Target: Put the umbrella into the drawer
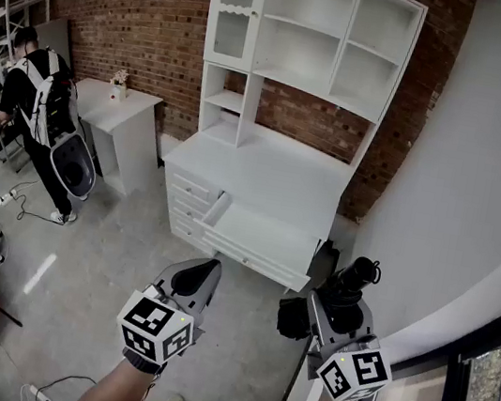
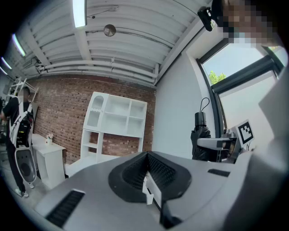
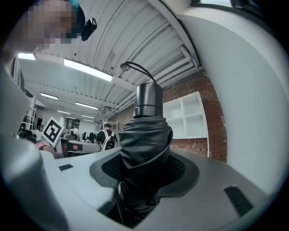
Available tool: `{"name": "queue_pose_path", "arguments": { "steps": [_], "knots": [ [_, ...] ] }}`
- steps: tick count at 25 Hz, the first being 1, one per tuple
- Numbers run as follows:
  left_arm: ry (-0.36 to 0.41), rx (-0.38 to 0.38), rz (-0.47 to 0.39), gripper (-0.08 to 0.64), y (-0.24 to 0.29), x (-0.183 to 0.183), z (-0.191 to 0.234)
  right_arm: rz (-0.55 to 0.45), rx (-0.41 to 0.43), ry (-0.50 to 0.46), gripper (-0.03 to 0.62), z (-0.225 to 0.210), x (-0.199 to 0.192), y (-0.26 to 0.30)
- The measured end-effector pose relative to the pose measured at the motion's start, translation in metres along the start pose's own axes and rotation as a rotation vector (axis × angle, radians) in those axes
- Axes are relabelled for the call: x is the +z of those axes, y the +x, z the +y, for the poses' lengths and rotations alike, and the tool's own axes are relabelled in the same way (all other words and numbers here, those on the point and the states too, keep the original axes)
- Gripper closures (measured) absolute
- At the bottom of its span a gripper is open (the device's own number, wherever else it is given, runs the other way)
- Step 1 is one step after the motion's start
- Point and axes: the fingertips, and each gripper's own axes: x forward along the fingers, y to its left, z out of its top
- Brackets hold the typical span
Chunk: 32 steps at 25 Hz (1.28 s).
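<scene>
A folded black umbrella (image 1: 352, 280) with a cylindrical handle stands up between the jaws of my right gripper (image 1: 340, 302), which is shut on it. In the right gripper view the umbrella (image 3: 146, 135) fills the gap of that gripper (image 3: 144, 168), its wrist loop curling above. My left gripper (image 1: 205, 269) is held level beside it, shut, with nothing between its jaws (image 2: 146, 156). The left gripper view also catches the umbrella (image 2: 200, 135) off to the right. Ahead, the white cabinet (image 1: 269, 174) has one drawer (image 1: 259, 236) pulled open.
The cabinet's shelf unit (image 1: 307, 33) stands against a brick wall (image 1: 150, 7). A white curved wall (image 1: 481, 186) runs close on the right. At the left stand a small white table (image 1: 116, 120) and a person with a backpack (image 1: 37, 111). Cables lie on the floor.
</scene>
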Motion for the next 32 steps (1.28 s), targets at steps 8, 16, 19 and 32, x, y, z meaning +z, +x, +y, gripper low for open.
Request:
{"name": "queue_pose_path", "arguments": {
  "steps": [8,16,19,32],
  "knots": [
    [0.016,0.017,-0.002,0.555,-0.004,0.003,0.004,0.001,0.012,0.002,0.397,0.002,0.0,-0.002],
    [0.017,0.01,-0.013,0.555,-0.012,0.004,0.0,-0.018,0.031,0.069,0.397,0.004,0.0,-0.006],
    [0.021,0.012,-0.016,0.555,-0.012,0.005,-0.005,-0.029,0.029,0.071,0.397,-0.001,0.004,-0.01],
    [0.075,0.041,-0.03,0.554,0.003,0.012,-0.028,-0.064,0.046,0.091,0.397,-0.034,0.012,-0.02]
  ]
}}
